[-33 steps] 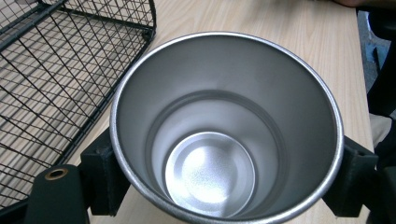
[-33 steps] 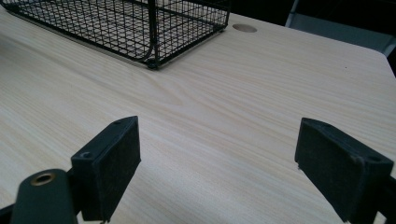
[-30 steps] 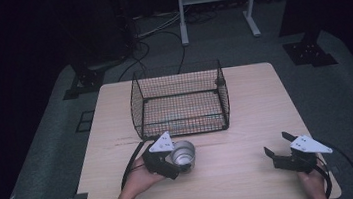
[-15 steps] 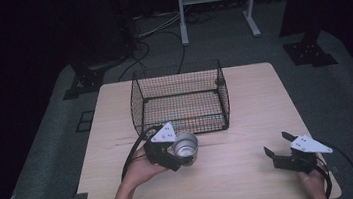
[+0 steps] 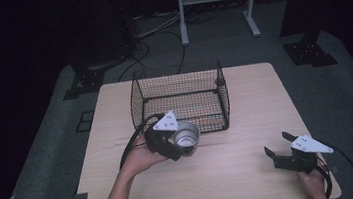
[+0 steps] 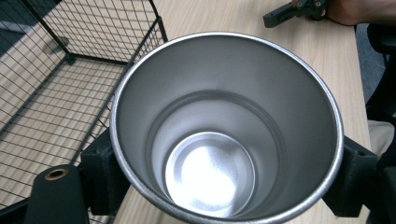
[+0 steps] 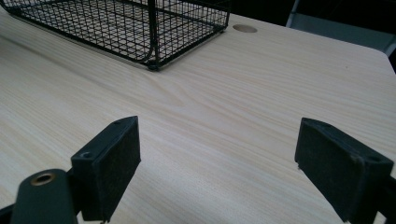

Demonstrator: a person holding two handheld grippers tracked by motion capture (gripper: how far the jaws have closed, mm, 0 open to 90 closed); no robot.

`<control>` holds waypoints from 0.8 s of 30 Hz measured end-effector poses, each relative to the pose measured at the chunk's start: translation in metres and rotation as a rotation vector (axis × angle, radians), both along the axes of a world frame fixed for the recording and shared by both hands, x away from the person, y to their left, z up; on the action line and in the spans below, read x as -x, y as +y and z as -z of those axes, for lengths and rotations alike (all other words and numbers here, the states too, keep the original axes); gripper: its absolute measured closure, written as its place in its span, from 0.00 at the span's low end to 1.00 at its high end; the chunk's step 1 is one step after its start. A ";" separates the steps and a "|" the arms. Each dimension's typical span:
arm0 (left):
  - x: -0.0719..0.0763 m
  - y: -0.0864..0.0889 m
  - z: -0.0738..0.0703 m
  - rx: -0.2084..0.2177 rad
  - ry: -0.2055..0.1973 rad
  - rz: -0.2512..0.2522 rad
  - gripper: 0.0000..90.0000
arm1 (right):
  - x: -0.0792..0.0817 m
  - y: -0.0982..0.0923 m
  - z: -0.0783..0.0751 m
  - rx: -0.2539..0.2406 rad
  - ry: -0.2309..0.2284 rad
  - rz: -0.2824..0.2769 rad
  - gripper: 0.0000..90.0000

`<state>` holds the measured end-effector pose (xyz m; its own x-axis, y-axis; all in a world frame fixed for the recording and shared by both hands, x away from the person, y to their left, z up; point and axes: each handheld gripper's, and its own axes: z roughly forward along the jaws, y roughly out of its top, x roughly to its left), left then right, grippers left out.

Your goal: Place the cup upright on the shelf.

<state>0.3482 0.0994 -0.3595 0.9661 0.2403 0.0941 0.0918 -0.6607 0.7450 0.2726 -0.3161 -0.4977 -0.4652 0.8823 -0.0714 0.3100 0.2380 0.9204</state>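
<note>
In the high view the left gripper [image 5: 182,146] sits a little left of the frame's centre, its jaws clamped on a steel cup [image 5: 187,137] from both sides. The cup is held just in front of the near wall of the wire basket [image 5: 179,99], its open mouth tilted up toward the camera. In the left gripper view the cup [image 6: 224,126] takes up the middle of the frame, with a black pad [image 6: 100,172] pressed to its wall at lower left and another at lower right; the basket [image 6: 70,84] lies in the upper left.

The right gripper [image 5: 283,150] rests at the lower right of the high view, near the table [image 5: 255,100] edge, well apart from the cup. In the right gripper view its jaws stand wide apart with bare tabletop [image 7: 233,93] between them, and a basket corner [image 7: 152,60] shows at upper left.
</note>
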 end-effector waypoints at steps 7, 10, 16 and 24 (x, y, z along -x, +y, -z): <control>-0.006 -0.003 -0.012 -0.032 -0.007 0.004 0.20 | 0.000 0.000 0.000 0.006 -0.004 -0.002 0.15; -0.009 -0.002 -0.016 -0.035 -0.009 0.004 0.20 | 0.000 0.001 0.000 0.009 -0.003 -0.004 0.15; -0.020 -0.002 -0.025 -0.022 0.005 0.001 0.20 | 0.000 0.001 0.000 0.009 -0.005 -0.004 0.15; -0.035 -0.008 -0.042 -0.035 -0.001 -0.001 0.20 | 0.000 0.001 0.000 0.007 -0.006 -0.004 0.15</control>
